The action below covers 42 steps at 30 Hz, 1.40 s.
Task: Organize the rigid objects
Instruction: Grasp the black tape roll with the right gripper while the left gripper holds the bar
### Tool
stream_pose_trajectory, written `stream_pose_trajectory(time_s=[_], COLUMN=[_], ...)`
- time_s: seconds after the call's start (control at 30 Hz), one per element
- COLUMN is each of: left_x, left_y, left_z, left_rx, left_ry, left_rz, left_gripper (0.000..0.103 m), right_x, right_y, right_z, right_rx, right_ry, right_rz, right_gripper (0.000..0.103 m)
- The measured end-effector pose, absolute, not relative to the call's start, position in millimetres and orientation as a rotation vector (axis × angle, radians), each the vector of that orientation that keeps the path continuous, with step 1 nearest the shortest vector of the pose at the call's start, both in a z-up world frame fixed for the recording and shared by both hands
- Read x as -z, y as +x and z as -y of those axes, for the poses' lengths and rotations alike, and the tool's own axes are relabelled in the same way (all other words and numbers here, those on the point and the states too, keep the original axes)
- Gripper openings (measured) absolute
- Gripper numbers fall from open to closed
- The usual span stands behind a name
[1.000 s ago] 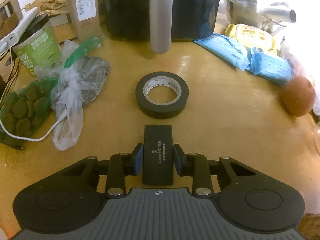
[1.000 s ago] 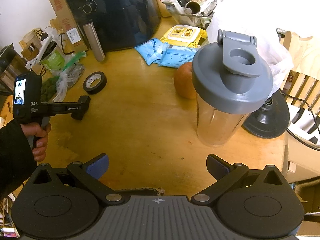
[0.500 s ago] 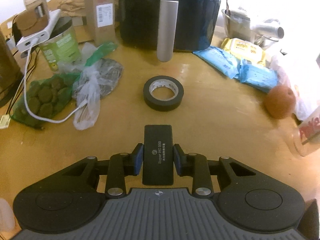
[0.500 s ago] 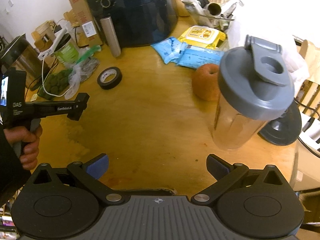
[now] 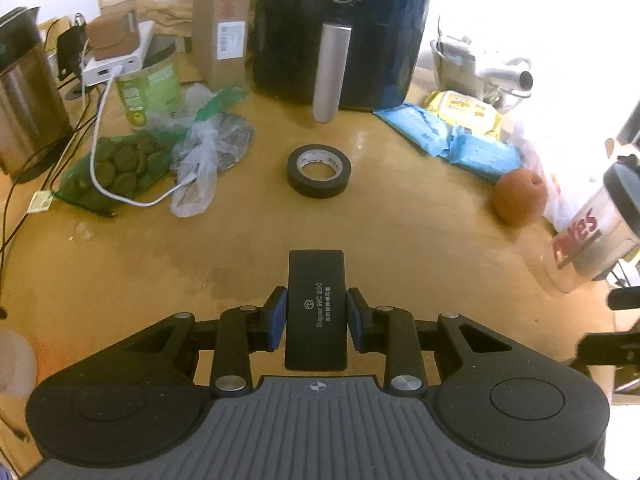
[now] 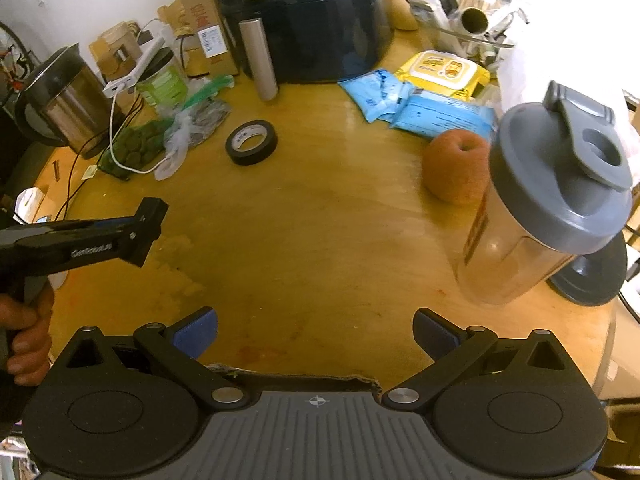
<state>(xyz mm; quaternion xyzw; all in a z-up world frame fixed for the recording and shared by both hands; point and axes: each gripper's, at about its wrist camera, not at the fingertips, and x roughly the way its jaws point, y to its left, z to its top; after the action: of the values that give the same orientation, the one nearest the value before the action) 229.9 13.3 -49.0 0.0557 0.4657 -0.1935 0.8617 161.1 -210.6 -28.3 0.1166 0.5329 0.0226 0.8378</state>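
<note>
My left gripper [image 5: 316, 310] is shut on a flat black device [image 5: 316, 308], held above the wooden table [image 5: 380, 232]. It also shows in the right wrist view [image 6: 148, 232], at the left. A black tape roll [image 5: 319, 171] lies on the table ahead of it, also in the right wrist view [image 6: 251, 142]. My right gripper [image 6: 316, 330] is open and empty near the table's front edge. A clear shaker bottle with a grey lid [image 6: 548, 204] stands to its right, and shows in the left wrist view [image 5: 592, 236].
A dark air fryer [image 5: 340, 28] with a silver handle stands at the back. Blue and yellow wipe packs [image 6: 424, 96], an orange fruit [image 6: 456, 170], plastic bags [image 5: 192, 148], a green can [image 5: 150, 88], a steel kettle [image 6: 64, 100] and a white cable [image 5: 96, 148] lie around.
Both grippers have pulled back from the table's far side. The tape roll looks smaller and farther off. The left gripper still holds the black device.
</note>
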Motion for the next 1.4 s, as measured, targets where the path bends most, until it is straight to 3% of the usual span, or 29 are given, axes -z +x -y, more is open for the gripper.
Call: stream_pose_trajectory(time_s=[0.6,1.4], left_x=[24,6], left_y=[183,159], left_z=[-43,-74], left_rx=[0.383,0.328], left_ry=[0.018,-0.070], left_rz=[-0.973,-0.946], left_gripper=[0.031,0.031], right_x=[30,73], right_y=[184,293], right_z=[176,129], right_rx=[-0.145,-0.208], right_ry=[0.185,0.104], right_rz=[-1.115,-1.071], right_gripper=[0.103,0.103])
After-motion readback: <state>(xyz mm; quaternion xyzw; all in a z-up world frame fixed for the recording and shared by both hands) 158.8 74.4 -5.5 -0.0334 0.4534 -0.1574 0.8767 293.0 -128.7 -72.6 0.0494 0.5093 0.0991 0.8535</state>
